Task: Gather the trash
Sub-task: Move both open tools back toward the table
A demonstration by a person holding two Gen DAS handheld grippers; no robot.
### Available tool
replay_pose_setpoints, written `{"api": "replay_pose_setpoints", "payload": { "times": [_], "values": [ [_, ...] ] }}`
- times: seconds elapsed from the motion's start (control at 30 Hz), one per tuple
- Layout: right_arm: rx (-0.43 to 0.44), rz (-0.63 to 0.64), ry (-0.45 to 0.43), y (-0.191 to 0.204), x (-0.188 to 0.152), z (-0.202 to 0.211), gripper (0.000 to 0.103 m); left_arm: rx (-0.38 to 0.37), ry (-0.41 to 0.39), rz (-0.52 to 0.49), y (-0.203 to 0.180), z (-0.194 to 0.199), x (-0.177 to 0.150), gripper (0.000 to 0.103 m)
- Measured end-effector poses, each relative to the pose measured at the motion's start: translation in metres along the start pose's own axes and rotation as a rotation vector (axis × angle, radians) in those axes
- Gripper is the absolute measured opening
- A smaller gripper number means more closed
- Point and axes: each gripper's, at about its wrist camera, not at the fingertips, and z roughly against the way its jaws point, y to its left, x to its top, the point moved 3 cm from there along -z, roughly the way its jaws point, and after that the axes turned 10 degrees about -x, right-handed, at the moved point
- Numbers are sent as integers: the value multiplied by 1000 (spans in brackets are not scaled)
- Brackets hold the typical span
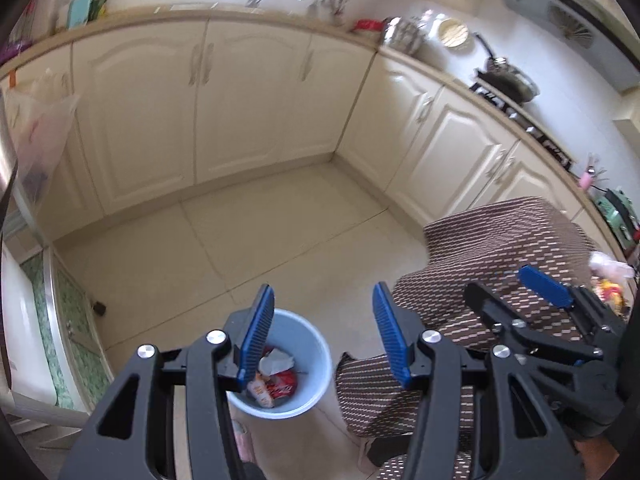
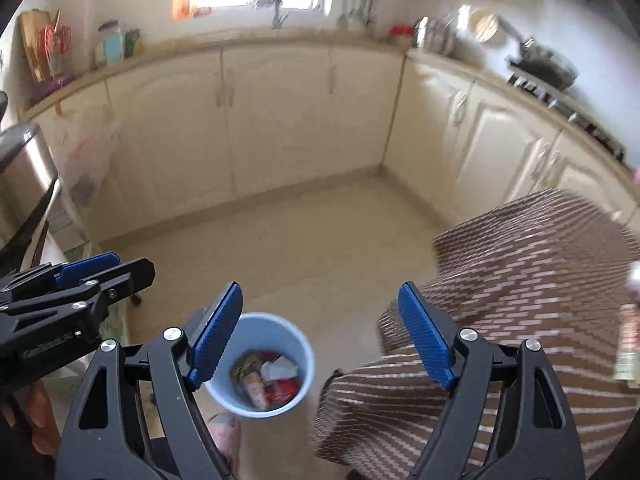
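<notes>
A light blue bin (image 1: pixel 308 344) stands on the kitchen floor below both grippers; it also shows in the right wrist view (image 2: pixel 276 332). It holds trash (image 1: pixel 276 380): crumpled white paper, red wrappers and an orange packet (image 2: pixel 266 380). My left gripper (image 1: pixel 323 334) is open and empty, held high above the bin's right rim. My right gripper (image 2: pixel 320 334) is open and empty, above and right of the bin. Each gripper shows in the other's view, the right one (image 1: pixel 532 304) and the left one (image 2: pixel 92 276).
A table under a brown patterned cloth (image 1: pixel 500 264) stands at the right, close to the bin, also in the right wrist view (image 2: pixel 520 300). Cream cabinets (image 1: pixel 240 100) line the far wall and right side. A stove with a pan (image 1: pixel 508 76) is at right. A steel appliance (image 2: pixel 24 168) stands left.
</notes>
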Motion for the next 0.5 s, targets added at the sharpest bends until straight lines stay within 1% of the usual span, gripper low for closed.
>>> {"api": "replay_pose_setpoints", "payload": {
  "times": [0.13, 0.2, 0.3, 0.33, 0.37, 0.5],
  "values": [
    [-51, -51, -84, -44, 3, 54, 80, -57, -45, -67, -54, 24, 4, 50],
    [-76, -81, -111, -68, 0, 75, 80, -96, -60, -111, -87, 34, 4, 50],
    [-114, -139, -140, -110, -8, 104, 80, -135, -71, -166, -129, 44, -1, 50],
    [-128, -151, -148, -120, -11, 109, 80, -154, -70, -198, -151, 47, -4, 50],
    [-148, -169, -155, -134, -15, 117, 80, -165, -66, -212, -162, 48, -6, 50],
    [-204, -231, -152, -184, -34, 134, 80, -226, -29, -292, -227, 43, -21, 50]
  ]
}}
